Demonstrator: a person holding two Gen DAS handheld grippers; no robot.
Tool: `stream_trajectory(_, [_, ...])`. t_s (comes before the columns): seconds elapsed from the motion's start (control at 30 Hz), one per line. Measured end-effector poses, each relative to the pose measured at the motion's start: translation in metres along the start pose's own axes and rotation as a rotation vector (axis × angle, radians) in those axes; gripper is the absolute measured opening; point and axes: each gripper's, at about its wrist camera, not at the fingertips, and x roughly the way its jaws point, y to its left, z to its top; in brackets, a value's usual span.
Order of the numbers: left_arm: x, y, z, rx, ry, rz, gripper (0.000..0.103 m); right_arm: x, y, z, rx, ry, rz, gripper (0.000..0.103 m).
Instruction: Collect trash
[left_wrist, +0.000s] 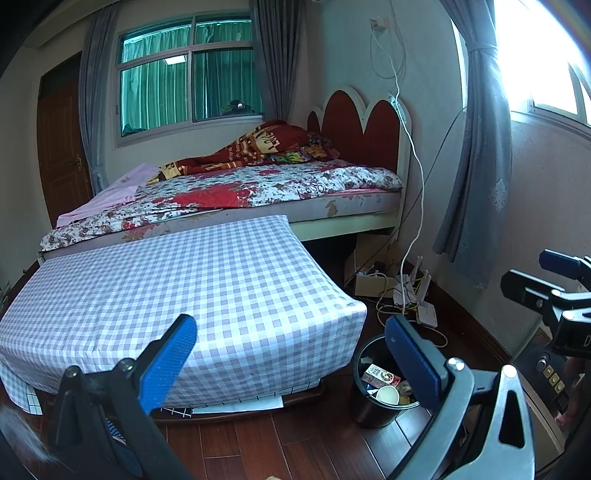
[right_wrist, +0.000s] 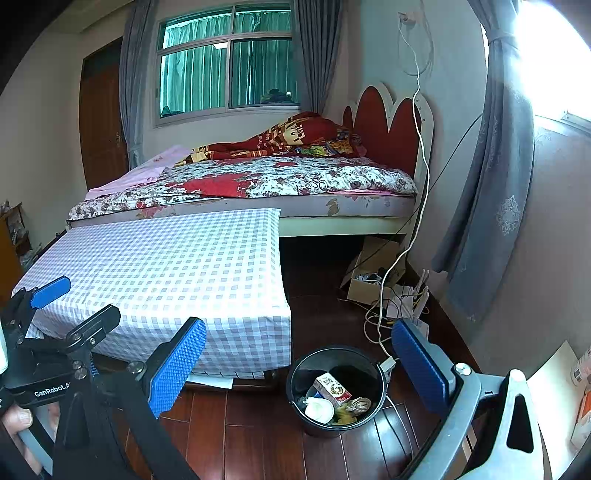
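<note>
A black trash bin (left_wrist: 369, 410) (right_wrist: 334, 424) stands on the wooden floor by the corner of a low table with a checked cloth (left_wrist: 192, 288) (right_wrist: 177, 266). Inside it lie a small red-and-white carton (right_wrist: 332, 389) (left_wrist: 380, 376), a white paper cup (right_wrist: 319, 410) (left_wrist: 388, 395) and crumpled scraps. My left gripper (left_wrist: 291, 365) is open and empty, held above the table edge and bin. My right gripper (right_wrist: 299, 365) is open and empty, above the bin. Each gripper shows at the side of the other's view.
A bed (left_wrist: 258, 188) with a floral cover and red headboard stands behind the table. A cardboard box (right_wrist: 369, 280), a router, a power strip and loose cables (right_wrist: 384, 314) lie on the floor by the wall. Grey curtains (right_wrist: 491, 184) hang at right.
</note>
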Motion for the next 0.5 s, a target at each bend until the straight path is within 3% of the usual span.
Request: stream_trajectory(0.5, [0.0006, -0.0015, -0.0003, 0.001, 0.003, -0.004, 0.102, 0.0003, -0.0010, 0.0002, 0.002, 0.002, 0.001, 0.102])
